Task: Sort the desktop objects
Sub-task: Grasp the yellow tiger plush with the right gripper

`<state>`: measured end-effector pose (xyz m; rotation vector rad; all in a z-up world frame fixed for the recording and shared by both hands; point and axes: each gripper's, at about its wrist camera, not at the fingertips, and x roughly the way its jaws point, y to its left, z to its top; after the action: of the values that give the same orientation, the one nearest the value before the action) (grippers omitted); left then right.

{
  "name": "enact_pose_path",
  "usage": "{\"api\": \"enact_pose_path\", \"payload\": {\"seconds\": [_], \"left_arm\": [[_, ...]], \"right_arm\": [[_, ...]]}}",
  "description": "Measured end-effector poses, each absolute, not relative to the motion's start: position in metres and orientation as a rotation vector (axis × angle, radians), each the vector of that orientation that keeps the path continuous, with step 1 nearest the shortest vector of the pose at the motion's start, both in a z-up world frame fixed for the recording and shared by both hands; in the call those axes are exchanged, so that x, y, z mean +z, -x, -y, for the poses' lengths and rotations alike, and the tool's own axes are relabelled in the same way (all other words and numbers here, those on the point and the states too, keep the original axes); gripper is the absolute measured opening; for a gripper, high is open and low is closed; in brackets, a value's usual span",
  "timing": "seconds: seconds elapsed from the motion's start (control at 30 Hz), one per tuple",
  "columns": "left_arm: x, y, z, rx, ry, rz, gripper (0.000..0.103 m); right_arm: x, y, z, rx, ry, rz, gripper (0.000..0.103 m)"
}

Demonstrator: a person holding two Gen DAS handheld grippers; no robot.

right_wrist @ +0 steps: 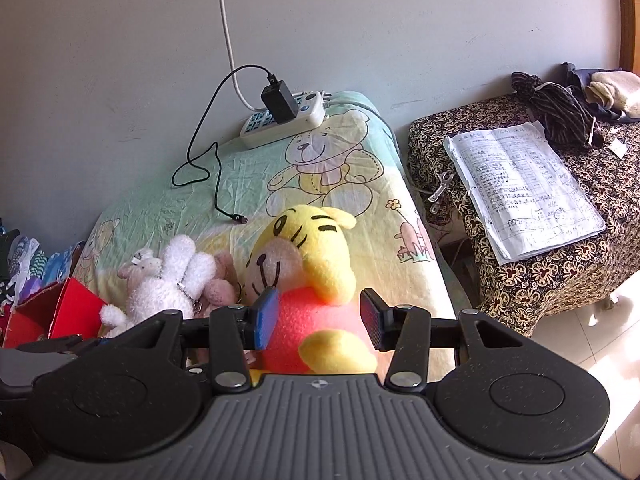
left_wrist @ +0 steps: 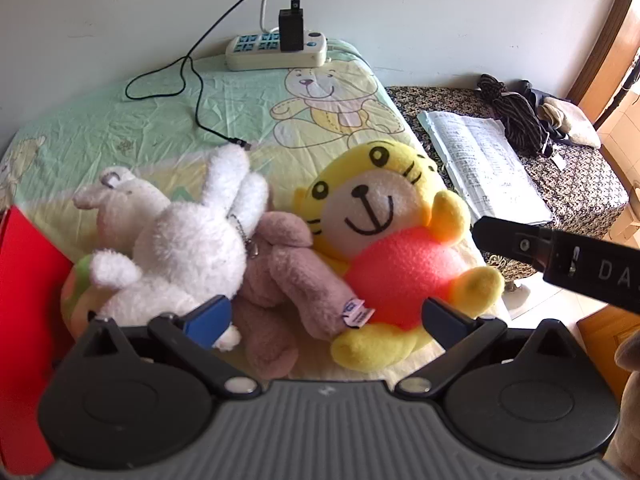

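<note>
Two fisheye cameras, one on each handheld gripper, look forward and down along their jaws across a desk (left_wrist: 120, 128) covered with a bear-print cloth, toward a pale wall. The left wrist view sits close over the plush toys, with the yellow tiger toy (left_wrist: 392, 236) near centre. The right wrist view looks from just behind the same tiger toy (right_wrist: 308, 264). Both share the power strip (left_wrist: 276, 50) (right_wrist: 288, 118) at the wall and the side table with papers (left_wrist: 484, 160) (right_wrist: 524, 184).
</note>
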<state>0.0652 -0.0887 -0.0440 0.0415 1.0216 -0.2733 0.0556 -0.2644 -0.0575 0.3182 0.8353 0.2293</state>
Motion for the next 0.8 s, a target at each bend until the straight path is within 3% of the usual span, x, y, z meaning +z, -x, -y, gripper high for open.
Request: {"api": "enact_pose_path", "payload": {"seconds": [0.43, 0.8], "left_arm": [[-0.061, -0.104, 0.118, -0.365, -0.020, -1.065, 0.102], [-0.081, -0.123, 0.134, -0.404, -0.031, -1.107, 0.102]], "right_arm": [[-0.105, -0.114, 0.294, 0.387, -0.574, -0.969, 0.054], [-0.128, -0.141, 0.285, 0.497, -0.608, -1.046, 0.056]]}}
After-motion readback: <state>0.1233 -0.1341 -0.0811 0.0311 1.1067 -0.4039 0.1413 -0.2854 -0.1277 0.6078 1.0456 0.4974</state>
